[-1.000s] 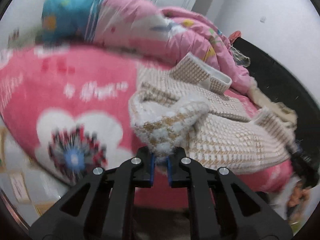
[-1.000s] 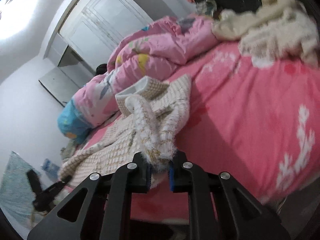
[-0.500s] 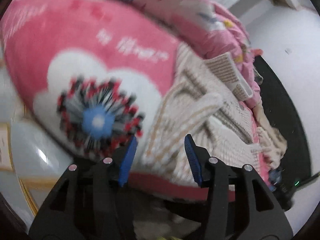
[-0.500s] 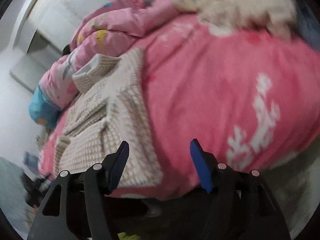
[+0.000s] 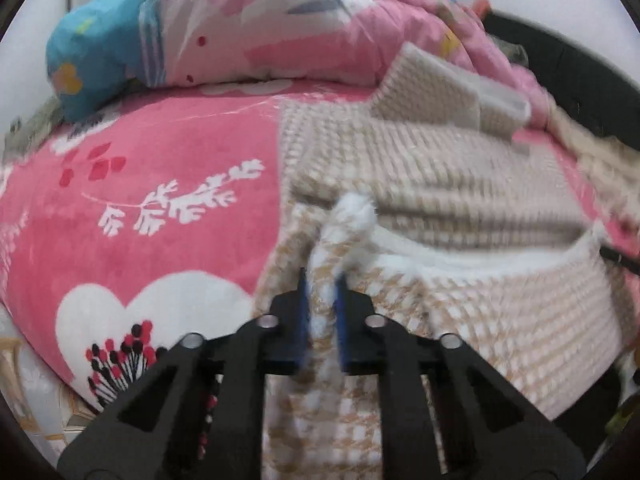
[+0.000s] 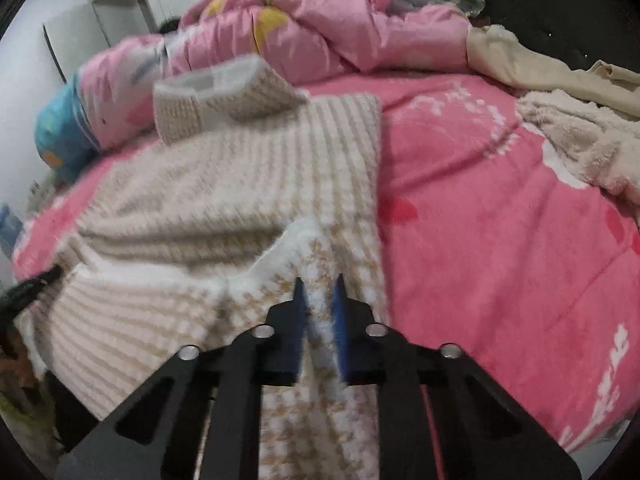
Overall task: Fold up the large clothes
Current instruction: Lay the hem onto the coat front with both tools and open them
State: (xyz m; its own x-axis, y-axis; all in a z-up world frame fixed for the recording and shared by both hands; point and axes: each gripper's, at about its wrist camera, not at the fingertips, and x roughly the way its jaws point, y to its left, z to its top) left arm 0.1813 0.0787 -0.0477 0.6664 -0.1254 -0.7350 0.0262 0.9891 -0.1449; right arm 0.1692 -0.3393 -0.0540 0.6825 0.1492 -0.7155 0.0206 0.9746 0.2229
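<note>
Closed again since half a second ago, when both pairs of tongs stood spread above the bed edge; jaws just been closing, fabric now between them. Left wrist view: left tongs (image 5: 320, 300) pinching a fluffy white-and-tan ridge of the knitted garment (image 5: 460, 184), which lies spread over the pink bedspread (image 5: 140, 168) with its near hem hanging over the bed's edge. Probably soft, thick and limp, light enough to lift, likely to sag and stretch rather than slip; best held at the hem corners, as now. Folded-back cuff or collar piece (image 5: 440, 92) resting at the far end against the heaped pink quilt (image 5: 260, 28), likely in the way of a fold carried forward. Right wrist view: right tongs (image 6: 318, 304) pressed together on the same garment (image 6: 240, 184) at its right near corner, hem edge bunched between the blue pads. Bedspread (image 6: 500, 220) bare to the right; quilt (image 6: 320, 28) crowding the far edge; beige fleecy clothes (image 6: 580, 140) heaped well apart at right. Other gripper's dark tip (image 6: 28, 288) just visible at far left.
</note>
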